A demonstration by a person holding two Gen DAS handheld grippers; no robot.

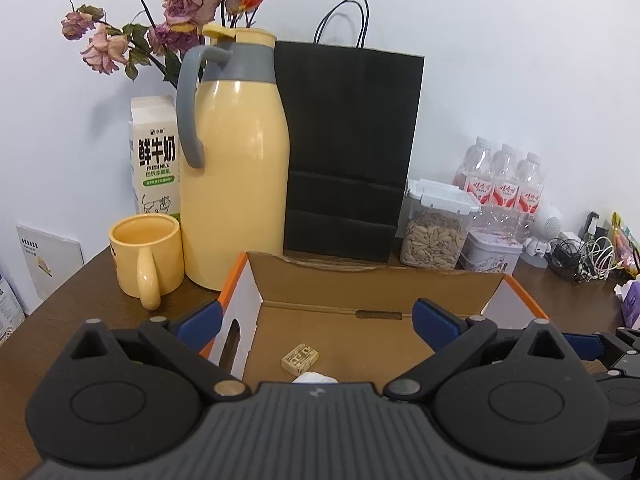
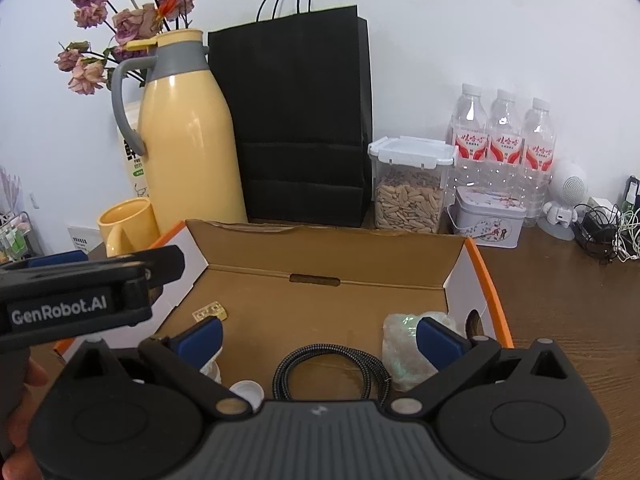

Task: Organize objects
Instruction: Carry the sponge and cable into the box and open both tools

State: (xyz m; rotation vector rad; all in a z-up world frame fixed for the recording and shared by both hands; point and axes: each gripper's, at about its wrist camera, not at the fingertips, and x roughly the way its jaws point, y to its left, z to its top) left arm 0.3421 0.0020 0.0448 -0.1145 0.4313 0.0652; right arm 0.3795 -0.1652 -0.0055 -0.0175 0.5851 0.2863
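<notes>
box [image 2: 320, 256] sits open on the table [image 2: 568, 304], orange rim, plain cardboard inside. in it: tile [image 1: 300, 357] on the floor left of centre, braided cable [image 2: 332, 368] coiled at the near edge, white cap [image 2: 248, 391] just left of the cable, crumpled wrap [image 2: 400, 344] in the right corner.

left gripper [image 1: 316, 318] jaws wide, nothing between the pads; left finger outside the box's left wall, right finger over the inside.

right gripper [image 2: 318, 336] jaws wide, empty, both fingers over the box; right finger in front of the wrap, contact unclear.

behind the box: mug [image 1: 146, 254], flask [image 1: 236, 160], milk carton [image 1: 154, 152], black bag [image 1: 348, 148], seed jar [image 1: 434, 228], tin [image 2: 488, 218], three bottles [image 2: 504, 140].
</notes>
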